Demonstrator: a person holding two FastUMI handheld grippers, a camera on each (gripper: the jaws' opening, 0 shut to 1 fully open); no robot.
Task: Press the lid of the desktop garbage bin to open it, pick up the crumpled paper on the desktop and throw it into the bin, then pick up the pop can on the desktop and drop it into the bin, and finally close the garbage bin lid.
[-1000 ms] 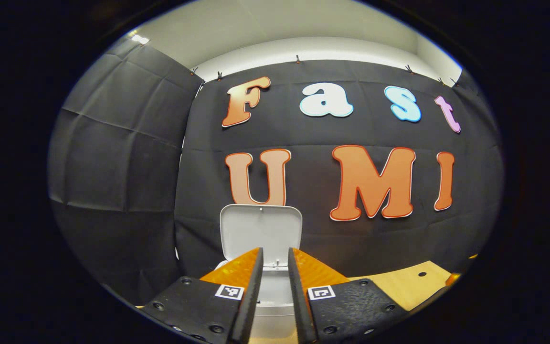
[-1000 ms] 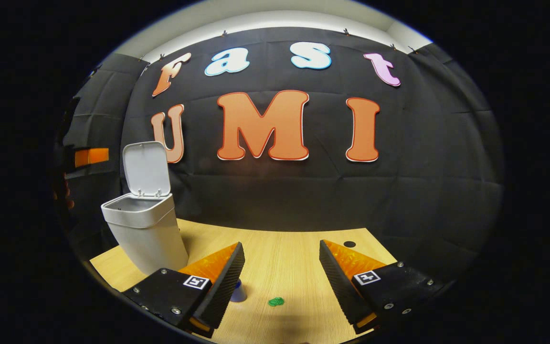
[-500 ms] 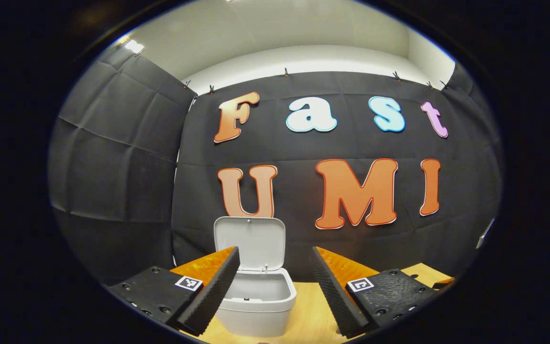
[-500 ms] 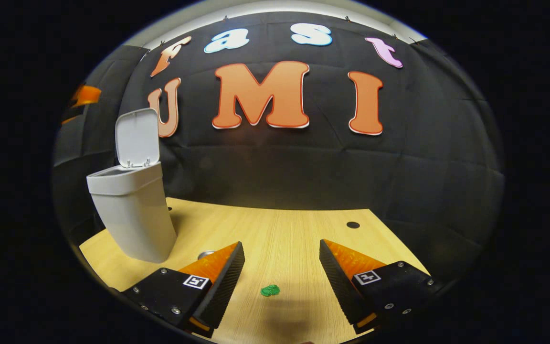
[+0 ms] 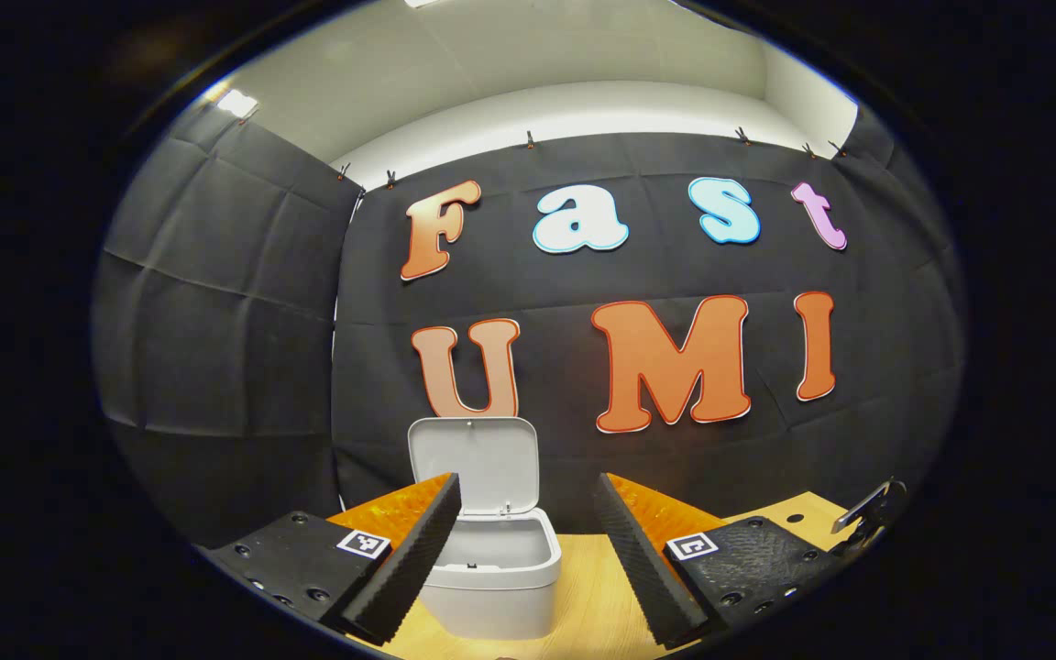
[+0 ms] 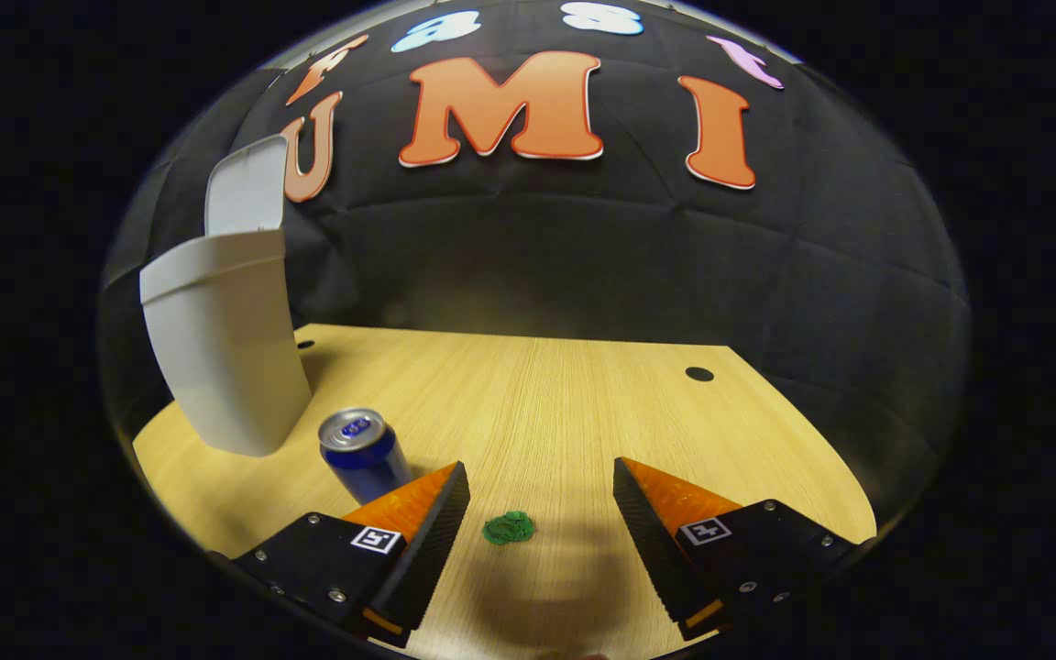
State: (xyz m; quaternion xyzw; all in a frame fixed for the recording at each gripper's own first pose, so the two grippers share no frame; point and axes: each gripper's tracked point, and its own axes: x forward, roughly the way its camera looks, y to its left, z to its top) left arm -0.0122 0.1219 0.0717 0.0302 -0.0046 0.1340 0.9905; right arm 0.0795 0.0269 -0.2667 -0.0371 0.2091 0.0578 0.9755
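The white garbage bin (image 5: 491, 587) stands on the wooden desktop with its lid (image 5: 473, 463) upright and open. My left gripper (image 5: 528, 500) hovers open above and in front of it, holding nothing. In the right gripper view the bin (image 6: 225, 367) stands at the left with its lid (image 6: 244, 194) raised. A blue pop can (image 6: 365, 455) stands upright right of the bin. A small green crumpled paper (image 6: 509, 527) lies on the desktop. My right gripper (image 6: 539, 481) is open above the paper, which lies between its fingers' lines, nearer the left finger.
The wooden desktop (image 6: 583, 403) has a round cable hole (image 6: 699, 374) at the back right. Black cloth walls close the booth behind and at the sides. In the left gripper view a metal part (image 5: 867, 506) shows at the right edge.
My left gripper opened and drew back from the bin. My right gripper tilted down toward the desktop, bringing the pop can and the green paper into fuller view.
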